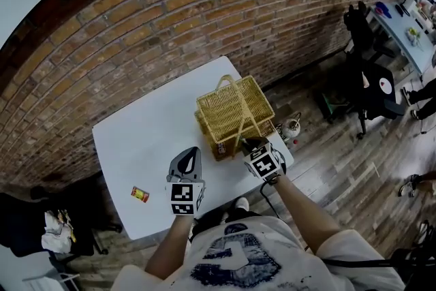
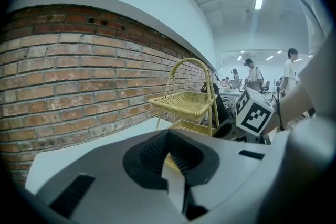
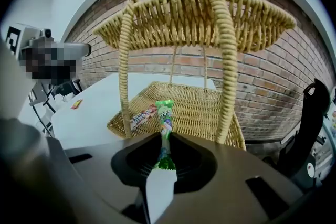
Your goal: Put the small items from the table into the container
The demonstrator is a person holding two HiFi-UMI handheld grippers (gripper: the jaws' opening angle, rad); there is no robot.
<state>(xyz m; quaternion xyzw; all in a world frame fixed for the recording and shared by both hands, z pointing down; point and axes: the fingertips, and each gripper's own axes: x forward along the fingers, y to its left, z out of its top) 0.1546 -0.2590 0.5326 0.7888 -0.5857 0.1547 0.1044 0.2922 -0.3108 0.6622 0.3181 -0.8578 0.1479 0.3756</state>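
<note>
Far left on the white table (image 1: 146, 136), a small red and yellow packet (image 1: 139, 194) lies alone, near the front edge. It is left of the left gripper (image 1: 187, 159) and well apart from the basket, so the left hand is the nearer one for it. That gripper hovers over the table with its jaws drawn together and nothing between them.

The right gripper (image 3: 165, 164) pinches the tail of a long green packet (image 3: 164, 119). The packet's long axis runs straight out from the jaws, over the near rim of the wicker basket (image 1: 230, 105) and between its two handle posts. The lower tray (image 3: 210, 110) lies ahead and below, so letting go there should drop it in. A red and white packet (image 3: 139, 118) already rests in that tray.

Behind stands a brick wall (image 1: 136, 24); to the right are a wooden floor (image 1: 340, 167) and a dark chair (image 1: 371, 88)
</note>
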